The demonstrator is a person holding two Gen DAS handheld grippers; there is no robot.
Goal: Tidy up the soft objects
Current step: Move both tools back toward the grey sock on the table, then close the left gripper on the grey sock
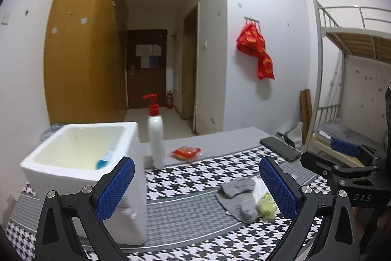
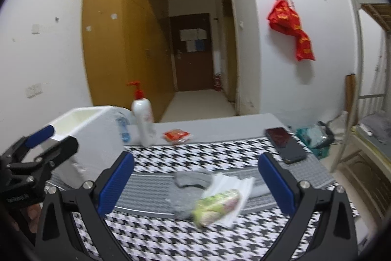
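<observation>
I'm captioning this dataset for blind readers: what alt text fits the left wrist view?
An open left hand-held gripper hovers over a houndstooth tablecloth, with a grey sock and a yellow-green packet near its right finger. A white foam box and a red-pump bottle stand to the left.

A pump bottle [image 1: 156, 138], a phone [image 1: 280, 148] and perhaps a snack packet [image 1: 186, 153] lie behind.
</observation>
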